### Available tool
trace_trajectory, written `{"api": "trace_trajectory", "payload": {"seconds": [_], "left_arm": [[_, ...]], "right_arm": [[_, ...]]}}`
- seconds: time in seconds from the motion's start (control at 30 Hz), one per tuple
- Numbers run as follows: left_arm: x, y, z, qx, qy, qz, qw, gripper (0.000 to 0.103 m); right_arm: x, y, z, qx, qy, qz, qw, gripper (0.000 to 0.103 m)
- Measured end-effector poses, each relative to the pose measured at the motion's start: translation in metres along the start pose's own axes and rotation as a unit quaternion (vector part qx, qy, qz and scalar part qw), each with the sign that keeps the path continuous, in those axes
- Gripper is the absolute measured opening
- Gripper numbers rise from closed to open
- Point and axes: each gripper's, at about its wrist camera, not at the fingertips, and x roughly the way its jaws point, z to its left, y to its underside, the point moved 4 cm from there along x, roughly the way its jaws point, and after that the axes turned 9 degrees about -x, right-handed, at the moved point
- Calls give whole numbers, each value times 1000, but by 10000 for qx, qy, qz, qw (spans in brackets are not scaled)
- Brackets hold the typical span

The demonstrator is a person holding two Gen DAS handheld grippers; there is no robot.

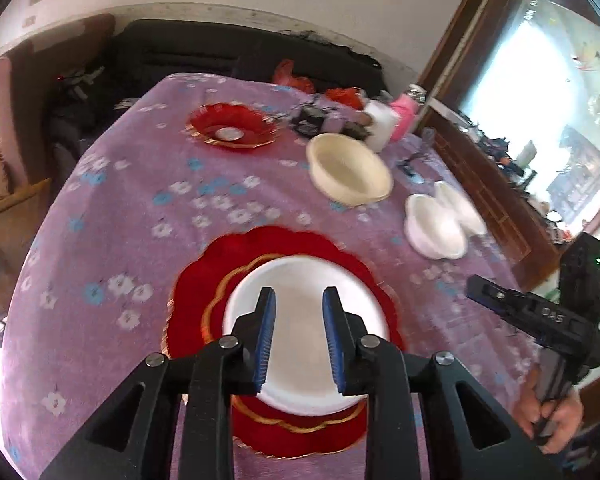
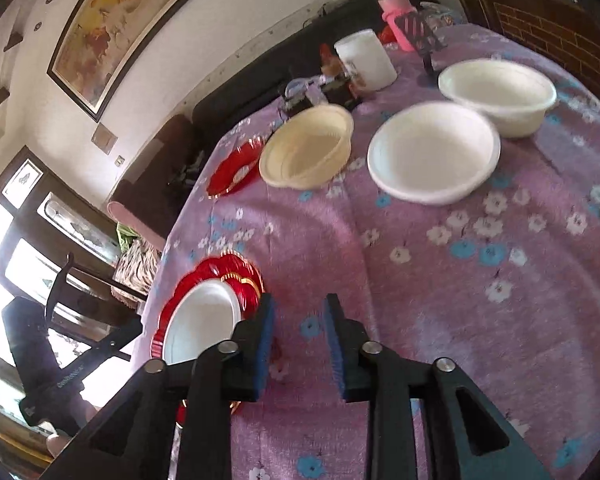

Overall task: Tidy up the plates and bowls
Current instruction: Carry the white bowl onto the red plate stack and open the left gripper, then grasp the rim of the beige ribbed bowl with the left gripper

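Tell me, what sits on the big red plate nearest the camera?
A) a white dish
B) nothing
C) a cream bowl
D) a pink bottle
A: a white dish lies in the middle of the near red plate; the cream bowl stands farther back on the tablecloth.

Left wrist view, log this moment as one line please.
left claw: open, empty | near red plate: white bowl on it | loose: cream bowl, two white bowls

Red plate (image 1: 204, 280) partly behind the left tool (image 1: 299, 336); far clutter (image 1: 320, 118) blurred beyond telling.
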Motion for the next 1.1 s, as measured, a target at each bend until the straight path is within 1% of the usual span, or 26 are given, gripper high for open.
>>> {"api": "trace_trajectory", "payload": {"seconds": [0.1,0.13,0.23,0.27,0.3,0.37,0.47,0.53,0.6,0.63,0.73,0.8,0.9,0.97,1.1], "left_arm": [[-4,-16,-19,173,94,3,9998,24],[-5,-23,-27,224,184,28,9996,24],[-6,-47,-51,348,322,49,9989,24],[-5,-52,-57,413,325,23,9986,25],[-4,-59,-65,502,304,-27,9983,29],[7,-78,-77,549,180,-67,9983,36],[31,-96,-87,533,212,81,9983,36],[56,-110,-86,405,45,195,9990,36],[83,-120,-82,314,-42,393,9987,36],[100,-126,-77,168,-131,490,9986,36],[135,-136,-67,-34,-222,745,9970,36],[157,-143,-60,-209,-276,839,9959,36],[186,-145,-50,-396,-386,1020,9932,36],[202,-146,-46,-488,-368,1153,9914,36],[226,-143,-42,-439,-521,1262,9897,36]], "right_arm": [[-7,-17,1,-89,67,-179,9998,36],[-9,-25,2,-114,81,-236,9996,38],[-11,-52,5,-191,77,-436,9988,39],[-11,-59,6,-211,95,-495,9985,39],[-10,-67,5,-239,122,-557,9981,40],[-1,-84,0,-221,177,-593,9978,45],[22,-105,-20,29,175,-578,9982,46],[44,-112,-34,209,170,-442,9987,46],[64,-117,-43,368,60,-286,9989,46],[73,-119,-46,431,21,-233,9988,46],[95,-126,-57,484,130,-129,9987,46],[105,-131,-64,504,153,-60,9986,46],[119,-136,-70,430,289,49,9986,46],[129,-136,-73,399,353,130,9985,46],[144,-134,-77,377,362,274,9983,46]]}}
